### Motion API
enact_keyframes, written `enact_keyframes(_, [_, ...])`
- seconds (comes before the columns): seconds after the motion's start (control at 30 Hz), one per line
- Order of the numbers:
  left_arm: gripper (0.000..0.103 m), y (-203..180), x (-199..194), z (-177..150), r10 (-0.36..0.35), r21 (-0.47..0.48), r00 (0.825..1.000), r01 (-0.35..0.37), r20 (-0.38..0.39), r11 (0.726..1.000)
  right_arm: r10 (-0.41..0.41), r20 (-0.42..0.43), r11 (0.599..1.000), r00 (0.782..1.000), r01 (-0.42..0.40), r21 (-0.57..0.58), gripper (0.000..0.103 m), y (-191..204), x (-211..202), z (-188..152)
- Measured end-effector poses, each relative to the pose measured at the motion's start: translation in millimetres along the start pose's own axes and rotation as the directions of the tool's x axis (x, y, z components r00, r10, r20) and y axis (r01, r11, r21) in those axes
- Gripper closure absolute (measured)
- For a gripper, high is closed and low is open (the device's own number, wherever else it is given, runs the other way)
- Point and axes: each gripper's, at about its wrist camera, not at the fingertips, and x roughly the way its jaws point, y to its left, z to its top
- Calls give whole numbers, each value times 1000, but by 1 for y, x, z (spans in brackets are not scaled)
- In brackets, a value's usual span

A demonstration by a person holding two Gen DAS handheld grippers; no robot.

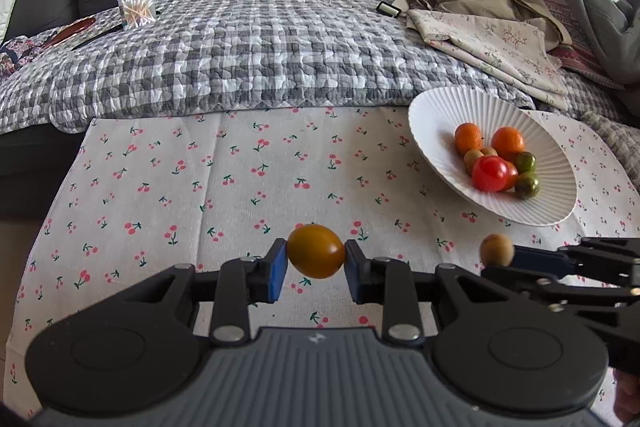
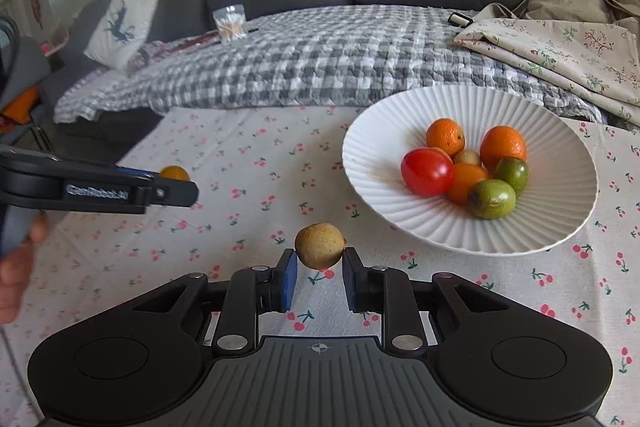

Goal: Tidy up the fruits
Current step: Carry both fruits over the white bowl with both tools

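Seven fruits already in the white bowl [image 2: 560,235] on the bench [image 2: 248,155], two left, both lifted: left hand-held gripper [image 1: 316,258] closed on a yellow-orange tomato [image 1: 316,251], right hand-held gripper [image 2: 320,261] clamped around a small brownish fruit [image 2: 320,245], near the bowl.

plate [image 1: 440,115]: far rim clear, lower fruit half hidden behind the tomato [image 1: 490,173]
yellow fruit [image 2: 175,172]: mostly hidden behind the left gripper [image 2: 176,187]
hand [image 2: 16,267]: cut off at frame edge
lettering on gripper: blurred
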Motion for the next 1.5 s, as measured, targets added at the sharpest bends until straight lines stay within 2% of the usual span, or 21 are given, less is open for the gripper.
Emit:
enact_keyframes(0.37, [74,-5,-5,2,-18,5,999,17,35,1000,54,68,999,996,-54,1,80,2,-37,9])
enact_keyframes(0.67, [74,-15,-7,6,-40,22,996,38,82,999,55,135,998,989,-60,32,80,-10,-60,19])
enact_keyframes(0.87, [74,-31,-3,12,-101,34,990,98,99,995,6,167,997,986,-19,74,80,-33,-69,24])
enact_keyframes(1.1, [74,-67,7,22,-183,106,976,171,114,980,-128,175,981,976,99,166,80,-84,-72,25])
enact_keyframes(1.27, [74,-86,20,29,-198,170,974,178,110,969,-171,146,968,974,138,208,80,-109,-63,23])
enact_keyframes(1.5, [74,-82,51,53,-244,81,967,238,67,968,-170,120,973,978,147,180,80,-113,-42,22])
